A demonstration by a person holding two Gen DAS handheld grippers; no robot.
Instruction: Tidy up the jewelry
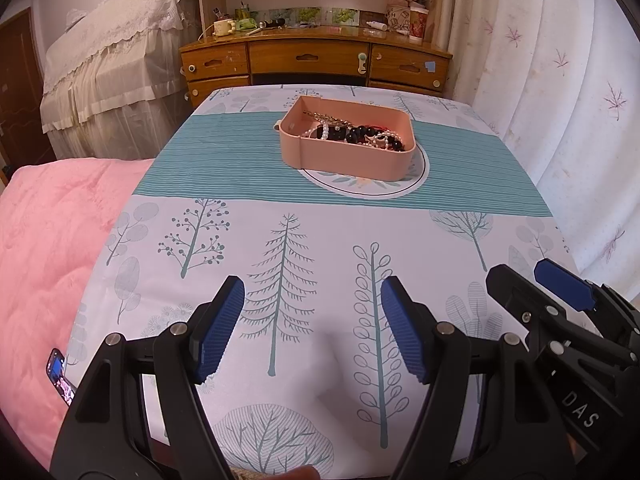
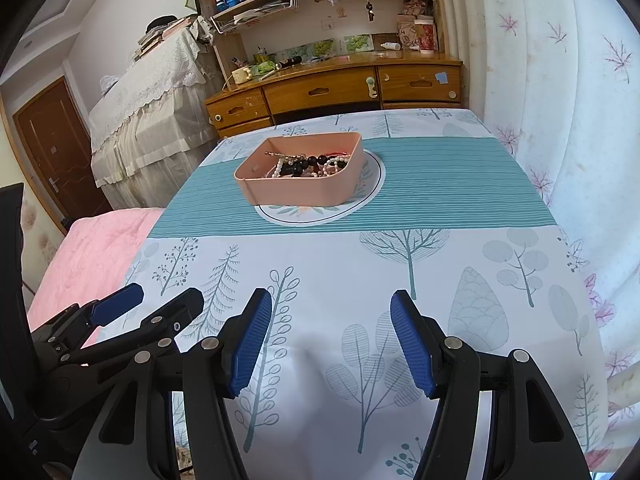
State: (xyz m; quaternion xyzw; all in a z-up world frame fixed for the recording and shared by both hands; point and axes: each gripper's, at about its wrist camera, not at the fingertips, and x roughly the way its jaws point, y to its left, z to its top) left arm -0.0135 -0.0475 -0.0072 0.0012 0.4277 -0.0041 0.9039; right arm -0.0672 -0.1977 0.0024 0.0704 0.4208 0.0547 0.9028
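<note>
While both tools hover with jaws apart and empty over the tree-printed tabletop [image 1: 224, 240], the shallow pink plastic tray [image 1: 344, 156] of tangled bead and pearl jewelry [image 1: 352, 132] sits well ahead on the teal stripe, roughly centred between left tool [image 1: 312, 328] and right tool [image 2: 332, 340], neither clearly nearer.

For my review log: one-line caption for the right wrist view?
Open right claw above tree-print tablecloth, facing pink tray of tangled jewelry.
</note>
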